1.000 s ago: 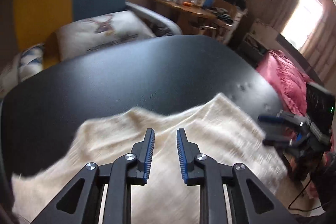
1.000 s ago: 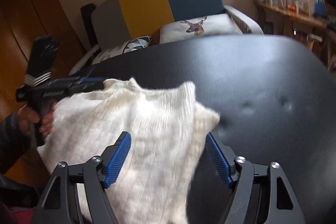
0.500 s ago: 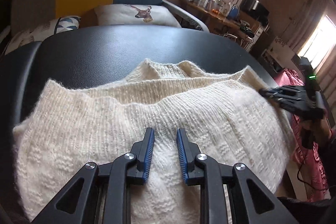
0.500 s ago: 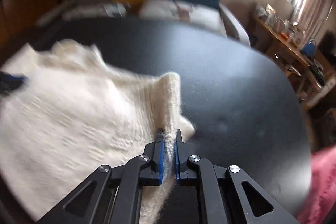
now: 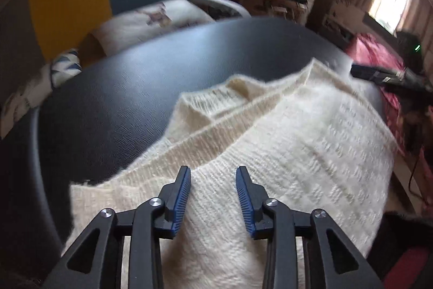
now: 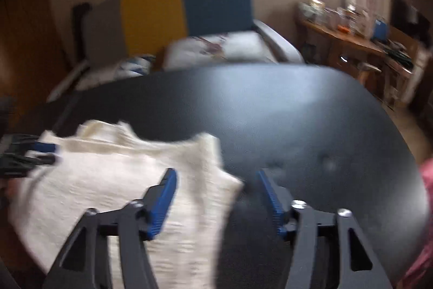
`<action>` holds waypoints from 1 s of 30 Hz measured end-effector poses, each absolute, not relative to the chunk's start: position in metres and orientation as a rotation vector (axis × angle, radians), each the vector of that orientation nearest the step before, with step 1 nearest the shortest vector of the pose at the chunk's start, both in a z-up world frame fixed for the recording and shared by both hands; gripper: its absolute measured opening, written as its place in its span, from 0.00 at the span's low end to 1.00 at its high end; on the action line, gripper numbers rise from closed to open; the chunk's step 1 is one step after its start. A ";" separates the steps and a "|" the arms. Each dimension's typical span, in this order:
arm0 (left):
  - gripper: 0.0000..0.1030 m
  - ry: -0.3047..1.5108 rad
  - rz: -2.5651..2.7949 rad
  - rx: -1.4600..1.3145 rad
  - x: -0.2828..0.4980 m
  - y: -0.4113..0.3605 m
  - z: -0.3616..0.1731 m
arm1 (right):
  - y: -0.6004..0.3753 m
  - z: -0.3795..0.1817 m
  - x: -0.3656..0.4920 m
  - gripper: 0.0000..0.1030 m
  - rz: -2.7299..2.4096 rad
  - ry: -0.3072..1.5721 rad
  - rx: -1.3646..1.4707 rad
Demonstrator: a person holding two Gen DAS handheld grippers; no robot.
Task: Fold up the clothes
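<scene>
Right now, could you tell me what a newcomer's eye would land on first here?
The cream knitted sweater, lying rumpled on the near part of the black table. Then the yellow-and-blue armchair behind the table. Both the left gripper and the right gripper hover open over the sweater.

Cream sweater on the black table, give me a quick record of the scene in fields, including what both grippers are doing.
garment: cream knit sweater, lying in layers on the table
surface: black table, bare beyond the sweater
left gripper: open, above the sweater, holding nothing
right gripper: open, over the sweater's right edge, holding nothing
background: yellow and blue chair with a cushion behind the table
image quality: right wrist view is motion-blurred
</scene>
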State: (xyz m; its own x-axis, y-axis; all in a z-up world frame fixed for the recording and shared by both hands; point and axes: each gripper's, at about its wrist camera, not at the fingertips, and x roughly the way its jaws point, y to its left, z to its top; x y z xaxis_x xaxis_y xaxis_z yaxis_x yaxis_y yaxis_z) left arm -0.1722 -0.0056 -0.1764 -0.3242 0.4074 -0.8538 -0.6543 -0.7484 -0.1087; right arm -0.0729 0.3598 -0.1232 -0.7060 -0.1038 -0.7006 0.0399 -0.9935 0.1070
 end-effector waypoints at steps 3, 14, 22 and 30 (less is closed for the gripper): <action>0.38 0.320 2.076 -1.269 -0.180 -0.004 -0.185 | 0.331 -0.120 -0.077 0.75 -2.727 -0.086 1.150; 0.04 0.207 2.338 -1.166 -0.181 -0.006 -0.179 | 0.282 -0.175 -0.075 0.71 -2.691 0.019 1.274; 0.07 0.158 2.350 -1.235 -0.192 -0.002 -0.194 | 0.281 -0.178 -0.068 0.75 -2.716 0.010 1.246; 0.16 0.108 2.447 -1.233 -0.170 -0.014 -0.171 | 0.280 -0.178 -0.071 0.76 -2.720 0.004 1.247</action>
